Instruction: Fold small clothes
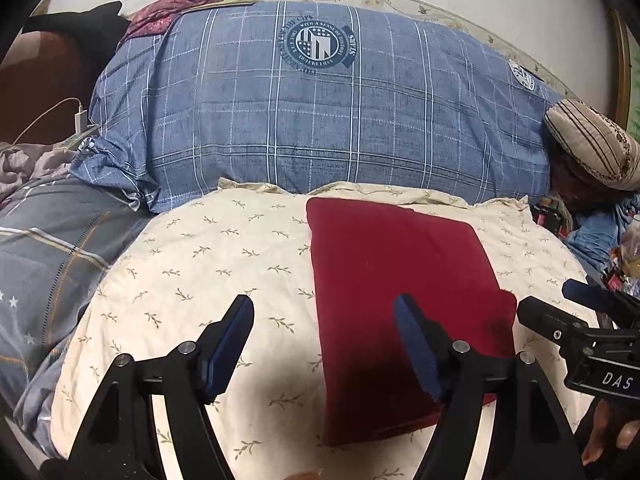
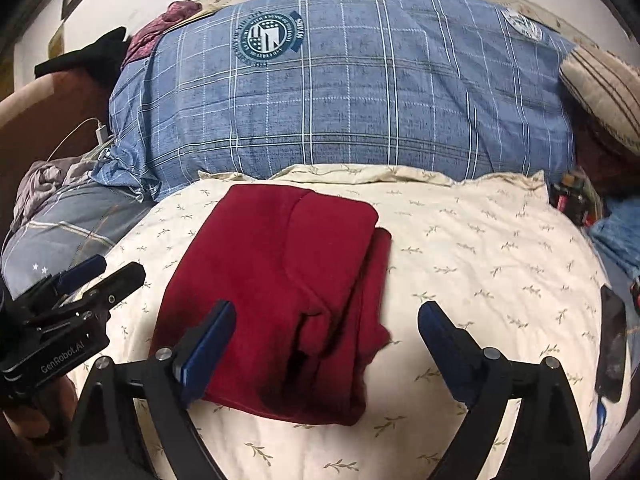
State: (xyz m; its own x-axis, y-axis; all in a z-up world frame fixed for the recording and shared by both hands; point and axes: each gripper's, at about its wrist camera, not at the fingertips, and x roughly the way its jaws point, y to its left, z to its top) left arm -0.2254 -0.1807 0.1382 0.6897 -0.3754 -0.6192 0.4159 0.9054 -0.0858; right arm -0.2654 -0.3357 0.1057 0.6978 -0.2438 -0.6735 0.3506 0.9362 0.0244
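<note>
A dark red garment lies folded into a rough rectangle on the cream leaf-print sheet. My left gripper hovers open over its left edge with nothing between the blue pads. In the right wrist view the garment shows layered folds and a loose edge on its right side. My right gripper stands wide open above its near right part, holding nothing. Each gripper shows in the other's view: the right gripper at the far right, the left gripper at the far left.
A big blue plaid quilt is piled behind the sheet. A grey checked cover lies to the left, a striped cushion at the back right. A dark phone rests on the sheet's right edge, a charger with its cable at the left.
</note>
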